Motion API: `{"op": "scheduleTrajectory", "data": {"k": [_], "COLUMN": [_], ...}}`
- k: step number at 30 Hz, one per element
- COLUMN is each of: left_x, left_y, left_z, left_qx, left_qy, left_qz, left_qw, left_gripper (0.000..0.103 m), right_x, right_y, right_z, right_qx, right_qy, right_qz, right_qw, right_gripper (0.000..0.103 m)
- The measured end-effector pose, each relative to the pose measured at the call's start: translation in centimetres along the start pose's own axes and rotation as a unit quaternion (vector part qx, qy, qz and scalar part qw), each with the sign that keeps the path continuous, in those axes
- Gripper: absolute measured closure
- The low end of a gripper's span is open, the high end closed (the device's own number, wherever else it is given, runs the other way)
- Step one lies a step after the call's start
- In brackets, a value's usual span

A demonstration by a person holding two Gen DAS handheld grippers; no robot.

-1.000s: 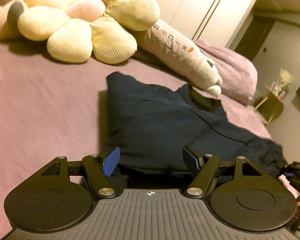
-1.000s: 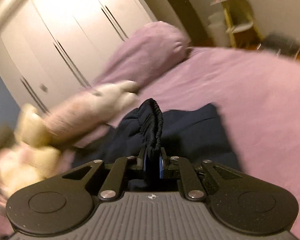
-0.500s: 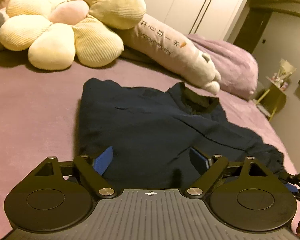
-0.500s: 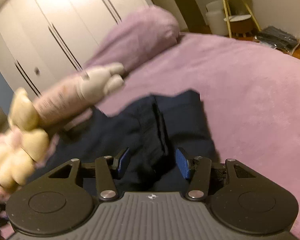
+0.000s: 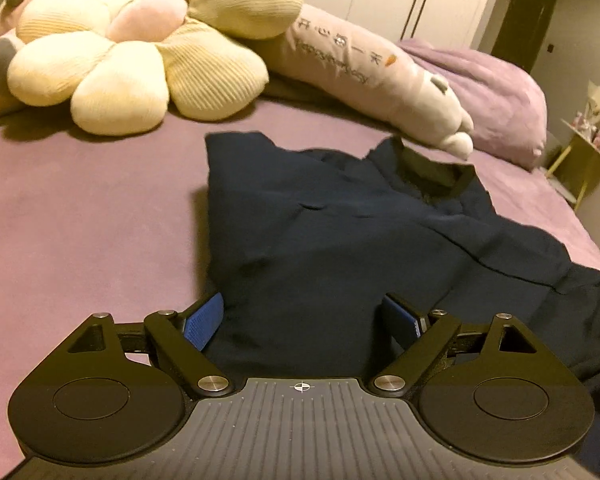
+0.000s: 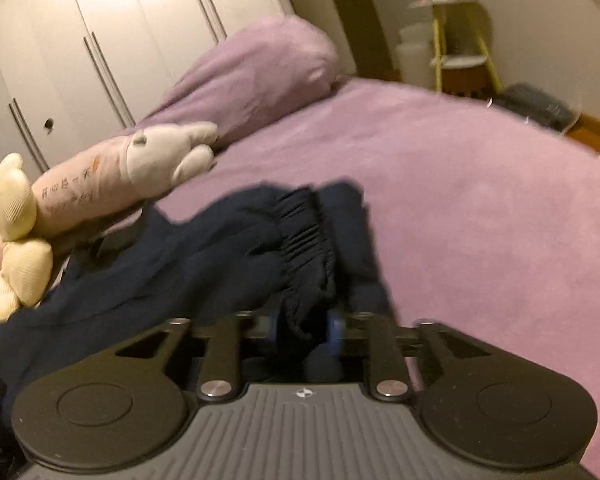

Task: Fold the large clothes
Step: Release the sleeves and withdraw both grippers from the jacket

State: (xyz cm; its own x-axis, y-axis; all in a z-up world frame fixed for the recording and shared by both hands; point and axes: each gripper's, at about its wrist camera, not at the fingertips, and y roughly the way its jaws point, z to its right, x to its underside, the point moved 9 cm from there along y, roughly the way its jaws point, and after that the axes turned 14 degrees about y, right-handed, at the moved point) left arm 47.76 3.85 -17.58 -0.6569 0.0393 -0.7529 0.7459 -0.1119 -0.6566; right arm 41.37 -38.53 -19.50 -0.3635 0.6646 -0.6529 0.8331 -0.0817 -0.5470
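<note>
I have the dark navy garment [image 5: 340, 240] lying partly folded on the purple bed [image 5: 80, 208], its far end close to the long plush pillow [image 5: 364, 68] and the flower cushion [image 5: 132, 52]. My left tool [image 5: 304, 320] stands wide open over the near hem, gripping nothing. My right tool [image 6: 304, 326] has just been closing; the gathered cuff [image 6: 304, 248] sits between its jaws, but I cannot tell whether the pads press it. Risk: a partial pinch lets the cuff slip out mid-fold, leaving a bunched, uneven layer.

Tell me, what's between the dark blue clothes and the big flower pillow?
Only bare purple bedcover, in the left wrist view, between the clothes and the flower pillow.
</note>
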Motion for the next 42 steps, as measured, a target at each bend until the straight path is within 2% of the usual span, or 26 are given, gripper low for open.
{"op": "scheduleTrajectory", "data": {"k": [1, 3, 4, 7, 9, 11, 12, 14, 16, 17, 18, 20, 21, 27, 29, 31, 33, 38, 42], "left_x": [-0.2, -1.2, -1.9, -3.9, -4.9, -5.3, -5.3, -4.8, -3.4, -2.7, -2.0, -1.9, -2.0, -2.1, -1.9, -1.6, -1.2, -1.0, -0.7], "left_y": [-0.4, -1.1, -1.2, -0.3, 1.3, 3.5, 4.2, 6.2, 8.0, 8.7, 8.9, 9.1, 9.3, 8.9, 8.6, 8.1, 7.9, 7.6, 7.0], "left_z": [-0.2, 0.0, 0.5, 3.3, 5.1, 5.6, 5.6, 5.4, 4.8, 4.6, 4.5, 4.2, 4.2, 4.2, 4.2, 4.2, 4.1, 4.4, 4.5], "left_qx": [-0.003, -0.007, -0.004, 0.004, 0.006, -0.010, -0.016, -0.028, -0.049, -0.054, -0.053, -0.043, -0.043, -0.039, -0.040, -0.038, -0.029, -0.036, -0.042], "left_qy": [-0.003, -0.004, -0.001, 0.037, 0.061, 0.066, 0.064, 0.073, 0.095, 0.110, 0.119, 0.106, 0.106, 0.103, 0.118, 0.128, 0.128, 0.137, 0.142], "left_qz": [0.007, 0.028, 0.038, 0.058, 0.067, 0.067, 0.068, 0.062, 0.048, 0.058, 0.076, 0.080, 0.079, 0.085, 0.076, 0.075, 0.075, 0.066, 0.054], "left_qw": [1.0000, 0.9996, 0.9993, 0.9977, 0.9958, 0.9955, 0.9955, 0.9950, 0.9931, 0.9908, 0.9885, 0.9902, 0.9903, 0.9903, 0.9893, 0.9882, 0.9885, 0.9877, 0.9875], "left_gripper": [0.014, 0.014, 0.014, 0.014, 0.012, 0.008, 0.006, 0.005, 0.003, 0.000, 0.000, 0.000, 0.000, 0.000, 0.000, 0.000, 0.000, 0.000, 0.000], "right_x": [-0.9, -2.2, -2.3, 0.6, 3.7, 6.1, 6.9, 8.0, 8.6, 8.2, 7.7, 6.5, 6.4, 7.4, 6.4, 5.2, 4.5, 4.1, 4.3], "right_y": [-0.8, -2.5, -2.8, -1.1, 0.8, 2.9, 3.9, 5.5, 7.2, 8.3, 8.9, 9.1, 9.2, 8.6, 8.4, 7.6, 6.7, 3.5, 2.5], "right_z": [-0.1, -1.3, -2.6, -8.4, -12.7, -15.4, -16.3, -17.0, -15.5, -14.2, -13.0, -11.2, -10.9, -11.5, -11.3, -9.8, -8.1, -5.1, -4.3], "right_qx": [0.015, 0.019, 0.002, -0.074, -0.115, -0.127, -0.132, -0.115, -0.078, -0.049, -0.044, -0.073, -0.080, -0.060, -0.054, -0.029, -0.032, -0.021, -0.016], "right_qy": [-0.003, -0.026, -0.036, -0.088, -0.142, -0.174, -0.181, -0.200, -0.214, -0.217, -0.199, -0.121, -0.108, -0.149, -0.150, -0.145, -0.129, -0.152, -0.170], "right_qz": [0.031, 0.091, 0.097, 0.037, 0.006, -0.013, -0.018, -0.008, -0.005, 0.002, 0.012, -0.004, -0.005, 0.013, 0.009, 0.020, 0.014, 0.023, 0.023], "right_qw": [0.999, 0.995, 0.995, 0.993, 0.983, 0.976, 0.974, 0.973, 0.974, 0.975, 0.979, 0.990, 0.991, 0.987, 0.987, 0.989, 0.991, 0.988, 0.985], "right_gripper": [0.053, 0.054, 0.065, 0.093, 0.095, 0.095, 0.096, 0.096, 0.098, 0.099, 0.103, 0.103, 0.103, 0.103, 0.103, 0.103, 0.103, 0.103, 0.103]}}
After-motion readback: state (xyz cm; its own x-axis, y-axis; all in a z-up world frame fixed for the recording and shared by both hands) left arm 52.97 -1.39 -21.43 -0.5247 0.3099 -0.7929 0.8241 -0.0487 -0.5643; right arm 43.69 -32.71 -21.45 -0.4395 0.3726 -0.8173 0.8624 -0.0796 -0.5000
